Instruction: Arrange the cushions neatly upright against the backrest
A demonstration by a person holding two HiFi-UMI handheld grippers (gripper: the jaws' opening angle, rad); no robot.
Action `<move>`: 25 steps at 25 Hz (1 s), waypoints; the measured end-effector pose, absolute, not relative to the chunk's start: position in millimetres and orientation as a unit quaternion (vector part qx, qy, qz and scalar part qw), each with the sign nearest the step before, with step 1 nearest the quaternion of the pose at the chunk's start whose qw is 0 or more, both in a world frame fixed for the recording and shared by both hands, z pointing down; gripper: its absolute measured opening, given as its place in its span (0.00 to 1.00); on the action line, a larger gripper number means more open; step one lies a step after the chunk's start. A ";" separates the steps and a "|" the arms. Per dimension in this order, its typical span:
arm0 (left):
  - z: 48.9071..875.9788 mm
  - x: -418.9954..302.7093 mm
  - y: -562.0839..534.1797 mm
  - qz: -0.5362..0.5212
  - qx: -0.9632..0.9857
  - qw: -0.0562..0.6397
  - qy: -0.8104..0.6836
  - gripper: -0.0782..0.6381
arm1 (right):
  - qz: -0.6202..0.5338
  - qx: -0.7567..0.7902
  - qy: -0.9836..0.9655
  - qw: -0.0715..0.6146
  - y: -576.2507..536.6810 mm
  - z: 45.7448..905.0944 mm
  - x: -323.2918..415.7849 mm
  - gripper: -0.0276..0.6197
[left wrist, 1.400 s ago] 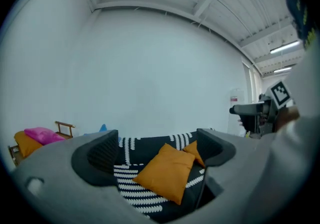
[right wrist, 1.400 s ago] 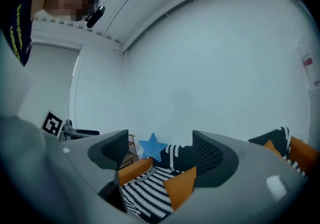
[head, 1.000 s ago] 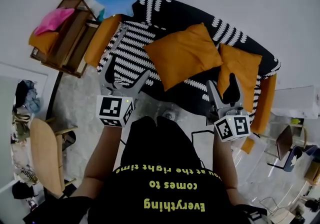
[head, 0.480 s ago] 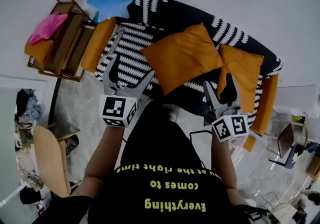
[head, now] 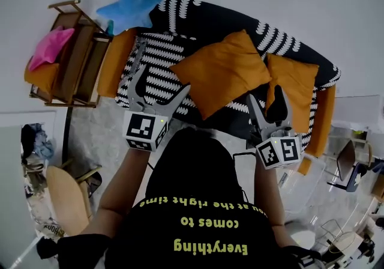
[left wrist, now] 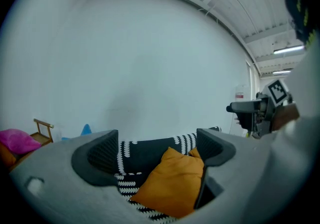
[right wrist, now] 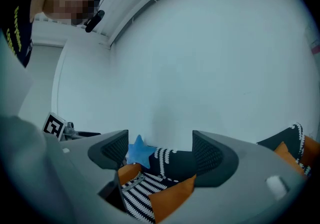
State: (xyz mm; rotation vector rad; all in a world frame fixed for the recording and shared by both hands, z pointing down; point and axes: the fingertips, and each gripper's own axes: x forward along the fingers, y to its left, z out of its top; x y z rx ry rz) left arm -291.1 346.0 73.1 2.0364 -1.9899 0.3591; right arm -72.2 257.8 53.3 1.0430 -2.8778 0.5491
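Two orange cushions are seen on the sofa, neither set neatly. The large orange cushion is slumped cornerwise at the middle of the seat, its top corner leaned toward the backrest, so it is judged tilted, not upright. The second orange cushion is propped at the right end of the seat against the back, also skewed. A blue star cushion is perched at the back left corner of the sofa, over the orange armrest. A pink cushion is left on a wooden stand beside the sofa's left end, apart from the rest. The left gripper is held over the front left part of the seat with its jaws spread wide and nothing between them; in the left gripper view the large orange cushion is only framed beyond them, not touched. The right gripper is held at the front edge near the right end, jaws likewise wide and empty, in front of the second orange cushion. Both are presumably opened in readiness for a soft, bulky grab. The arranging is judged not yet begun; a corner pinch is likely needed, and sagging fabric could slip.
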 end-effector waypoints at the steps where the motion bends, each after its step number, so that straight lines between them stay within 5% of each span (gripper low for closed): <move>1: 76.2 -294.3 345.1 0.126 0.705 0.137 -0.684 0.80 | 0.176 0.334 -0.926 0.018 258.7 54.5 -78.3 0.65; 25: 174.2 -307.3 330.9 0.146 0.643 0.222 -0.719 0.80 | 0.211 0.310 -0.924 0.075 191.9 148.6 -80.1 0.65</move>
